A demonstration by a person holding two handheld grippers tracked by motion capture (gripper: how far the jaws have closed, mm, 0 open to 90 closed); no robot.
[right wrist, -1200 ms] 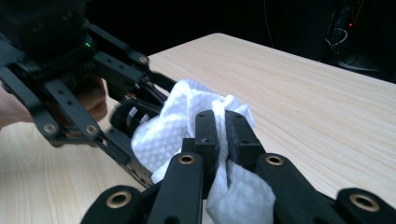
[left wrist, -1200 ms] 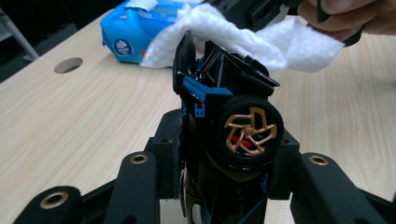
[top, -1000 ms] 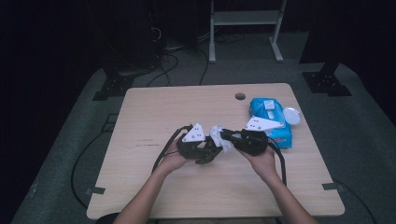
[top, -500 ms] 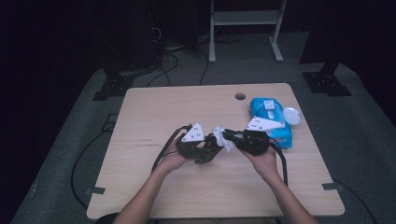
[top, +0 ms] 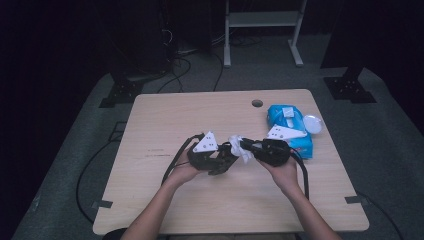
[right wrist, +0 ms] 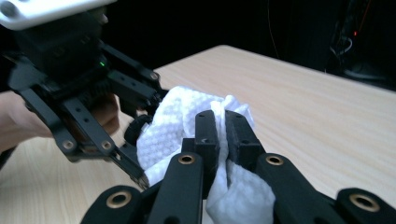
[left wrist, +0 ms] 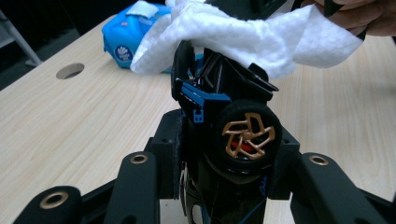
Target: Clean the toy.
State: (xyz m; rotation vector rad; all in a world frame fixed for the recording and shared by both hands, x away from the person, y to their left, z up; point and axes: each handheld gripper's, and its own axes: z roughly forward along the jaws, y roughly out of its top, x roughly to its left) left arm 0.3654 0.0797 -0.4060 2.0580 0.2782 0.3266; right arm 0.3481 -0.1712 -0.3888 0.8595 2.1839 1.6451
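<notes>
- Nothing has shifted since the earlier frames; both hands stay put at table centre.
- Left gripper clamps the black toy car.
- Right gripper, at its 3 o'clock, pinches the white wipe against the car.

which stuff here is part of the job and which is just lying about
In use:
- toy car, clamped in the left tongs
- white wipe, pinched in the right tongs, draped on the car

Lying about:
- blue wipes pack
- white round lid

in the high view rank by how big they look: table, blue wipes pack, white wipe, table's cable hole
1. table
2. blue wipes pack
3. white wipe, crumpled between the grippers
4. cable hole
</notes>
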